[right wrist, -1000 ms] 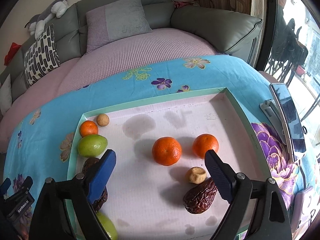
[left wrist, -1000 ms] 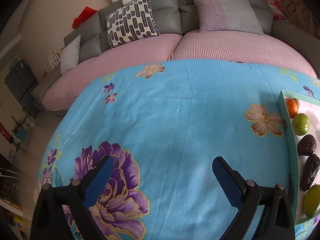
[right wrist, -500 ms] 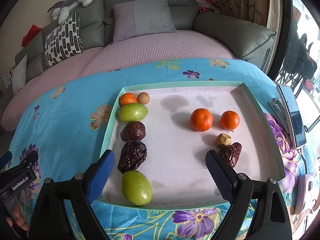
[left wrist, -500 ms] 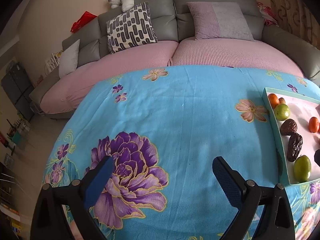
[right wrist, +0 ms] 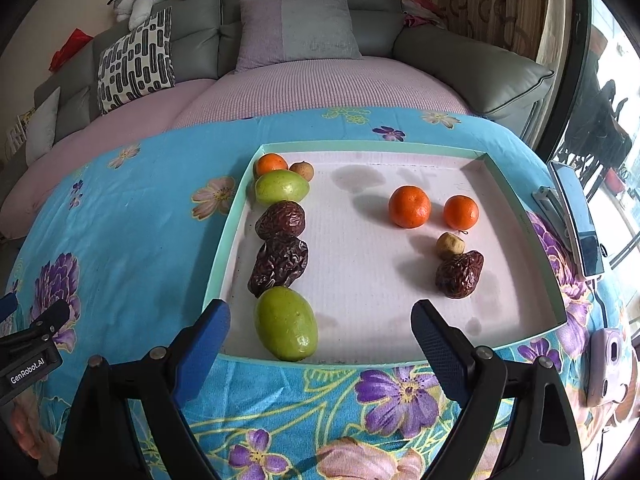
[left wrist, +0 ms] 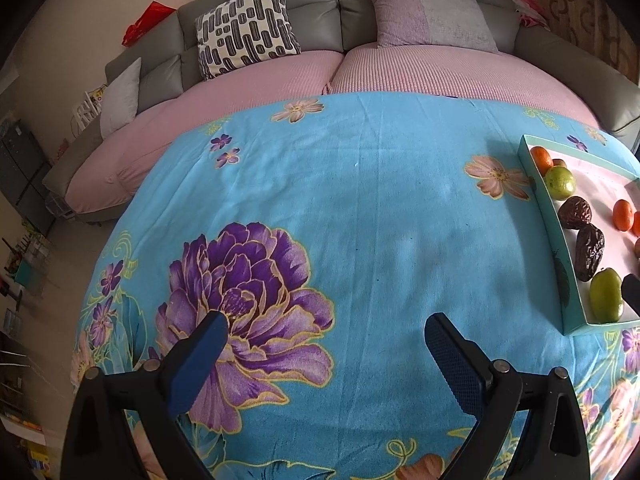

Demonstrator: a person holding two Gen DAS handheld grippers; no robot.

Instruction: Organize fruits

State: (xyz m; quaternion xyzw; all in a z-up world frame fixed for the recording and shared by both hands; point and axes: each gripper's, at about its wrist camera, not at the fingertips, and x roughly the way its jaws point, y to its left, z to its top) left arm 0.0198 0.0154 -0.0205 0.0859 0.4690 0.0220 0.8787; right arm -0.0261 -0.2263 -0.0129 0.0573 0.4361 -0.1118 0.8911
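Here, right tongs (right wrist: pixel 320 322): spread wide, holding nothing, hovering over the near edge of the tray.
Left tongs (left wrist: pixel 326 338): also spread wide and empty, over the bare flowered cloth, well apart from the tray.
Surface (right wrist: pixel 120 248): covered with a blue cloth printed with purple and pink flowers.
Tray (right wrist: pixel 524 216): shallow, teal-rimmed, pale pink floor; it lies on the right part of the surface.
Left-side row in the tray: from far to near, a small orange (right wrist: pixel 271 164) with a little tan fruit (right wrist: pixel 302 170) just beside it, a green fruit (right wrist: pixel 282 187), a brown date (right wrist: pixel 281 220), a second date (right wrist: pixel 280 266), and a large green fruit (right wrist: pixel 286 323) near the front rim; each seems to touch the next.
Right-side group: two oranges, the larger (right wrist: pixel 410 206) just beside the smaller (right wrist: pixel 461 212); nearer, a tan fruit (right wrist: pixel 450 245) touching a third date (right wrist: pixel 459 274).
Beyond the tray's right rim: a phone (right wrist: pixel 578 220) on a stand, and a lilac gadget (right wrist: pixel 610 364), perhaps a small camera, though the lens edge distorts it.
Background: a grey sofa (left wrist: pixel 400 4) with pink seat covers and a patterned pillow (left wrist: pixel 246 30).
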